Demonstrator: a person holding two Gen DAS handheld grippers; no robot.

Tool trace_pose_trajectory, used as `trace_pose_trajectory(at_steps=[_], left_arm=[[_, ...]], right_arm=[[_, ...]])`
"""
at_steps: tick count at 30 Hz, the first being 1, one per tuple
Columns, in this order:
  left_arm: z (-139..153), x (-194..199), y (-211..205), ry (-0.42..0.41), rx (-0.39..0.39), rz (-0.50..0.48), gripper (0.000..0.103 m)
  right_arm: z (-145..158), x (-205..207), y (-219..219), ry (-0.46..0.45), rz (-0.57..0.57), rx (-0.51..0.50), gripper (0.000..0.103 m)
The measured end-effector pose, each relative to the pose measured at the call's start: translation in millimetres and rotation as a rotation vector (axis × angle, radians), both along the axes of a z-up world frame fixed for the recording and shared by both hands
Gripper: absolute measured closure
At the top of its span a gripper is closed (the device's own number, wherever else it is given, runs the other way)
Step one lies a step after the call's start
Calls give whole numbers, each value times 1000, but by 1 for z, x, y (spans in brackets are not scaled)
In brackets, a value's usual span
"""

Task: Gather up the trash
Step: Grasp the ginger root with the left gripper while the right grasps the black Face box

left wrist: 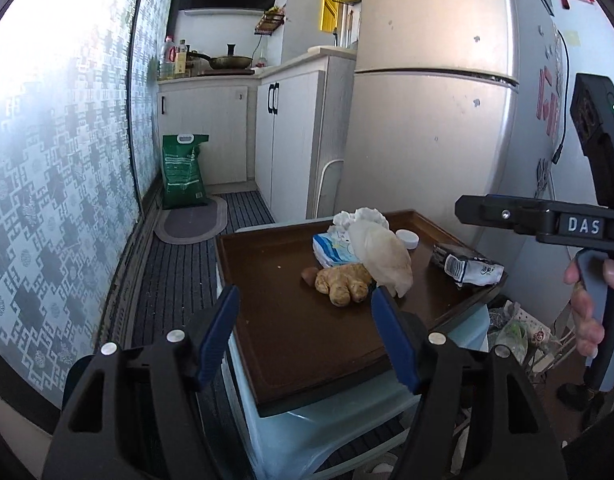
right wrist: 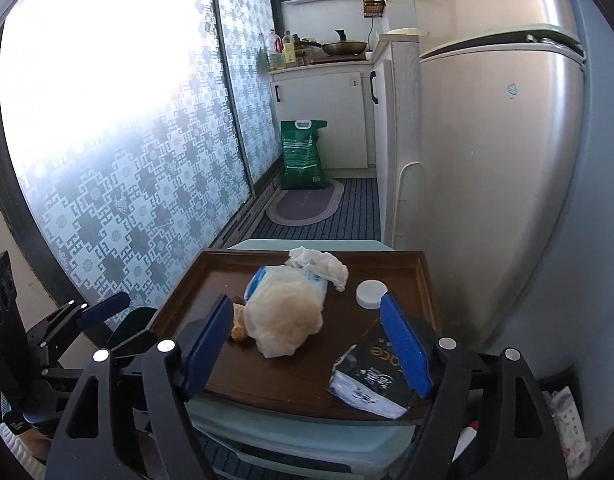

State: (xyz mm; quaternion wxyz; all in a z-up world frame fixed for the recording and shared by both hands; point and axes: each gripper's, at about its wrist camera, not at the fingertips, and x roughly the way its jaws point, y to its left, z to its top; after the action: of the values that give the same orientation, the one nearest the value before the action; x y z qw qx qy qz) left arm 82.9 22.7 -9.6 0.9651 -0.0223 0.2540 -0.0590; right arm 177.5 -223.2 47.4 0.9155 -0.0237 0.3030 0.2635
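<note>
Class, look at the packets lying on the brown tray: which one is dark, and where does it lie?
The dark packet with a white torn end lies at the tray's near right corner, beside the right gripper. The other packet is blue and white, mid-tray.

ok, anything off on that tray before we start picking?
Yes. The black wrapper hangs over the near right edge of the tray, so a nudge might tip it off. A ginger root sits among the trash, half under a pale bag; it looks like food, not waste. Both grippers are open and empty.

Crumpled white tissue (right wrist: 321,266) at tray's far edge, blue-white packet (right wrist: 263,280) under pale bag (right wrist: 283,320), white cap (right wrist: 371,294), black-white wrapper (right wrist: 367,380) near corner
</note>
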Motion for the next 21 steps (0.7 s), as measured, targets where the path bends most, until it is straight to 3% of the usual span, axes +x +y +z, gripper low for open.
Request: trace_pose_trajectory(at_steps=[4,9,13,16,21], left_arm=[[-15,20,-11,68,-8,-10,32],[-22,35,-20,97,-46,-23,36],[-23,46,-26,104,-18,-8,36],[-27,52,-31,122,30,5,43],[-32,55,-37,146,31,8,53]], right_arm=[[-4,2,-12,7,-13,0,26],[-8,5,-26,20,-19,3,26],[-13,5,-33,28,-15,-2,26],[-17,6,-36,35,-15,-9,26],[-18,9,-43,38,-22,-3,26]])
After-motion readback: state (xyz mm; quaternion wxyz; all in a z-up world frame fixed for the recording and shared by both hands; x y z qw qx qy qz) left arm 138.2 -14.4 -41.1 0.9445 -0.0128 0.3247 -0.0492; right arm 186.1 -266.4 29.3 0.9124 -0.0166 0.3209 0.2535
